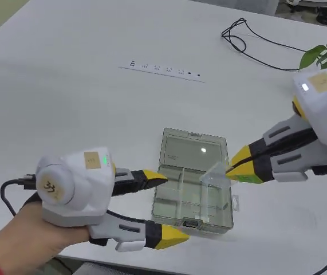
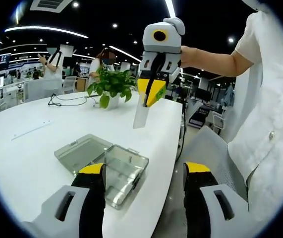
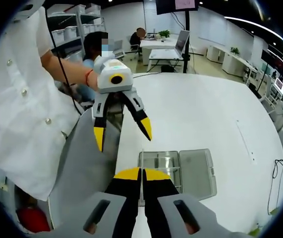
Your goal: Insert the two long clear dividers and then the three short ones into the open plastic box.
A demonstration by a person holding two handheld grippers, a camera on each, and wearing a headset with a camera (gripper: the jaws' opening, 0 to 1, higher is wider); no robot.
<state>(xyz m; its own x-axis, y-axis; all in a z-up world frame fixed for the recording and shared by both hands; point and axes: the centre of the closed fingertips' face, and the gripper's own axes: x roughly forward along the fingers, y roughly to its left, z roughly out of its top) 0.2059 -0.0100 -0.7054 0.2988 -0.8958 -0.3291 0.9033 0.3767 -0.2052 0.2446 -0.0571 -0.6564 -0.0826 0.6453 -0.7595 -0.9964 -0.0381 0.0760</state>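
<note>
Right gripper [image 1: 230, 168] comes in from the right edge of the head view, and its fingers are pinched tight on a clear divider [image 1: 216, 175]. That divider hangs just over the right part of the open plastic box [image 1: 209, 223], roughly mid-frame. Can't tell from these shots whether its lower edge is touching anything inside. The box sits near the bottom edge of the white bench [image 1: 66, 86] with its lid [image 1: 193, 150] flopped open flat toward the top of the frame. There are some clear partitions standing in it already, but they're too see-through for me to count. Left gripper [image 1: 176, 206] is at lower left with a hand wrapped around it. Its fingers [image 2: 92, 171] are spread wide with nothing between them: one yellow tip is right at the box's left edge and the other is below its front corner. In the left gripper view the divider shows as a narrow pale strip pointing down out of the other gripper's yellow tips, above the box. In the right gripper view the two tips at the bottom centre meet with no visible gap, and the box is just past them. Also on the bench: a black cable [image 1: 249, 40] looped at upper right, a leafy plant [image 1: 326, 52] at the right edge, and a thin marked strip [image 1: 160, 70] toward the top.
</note>
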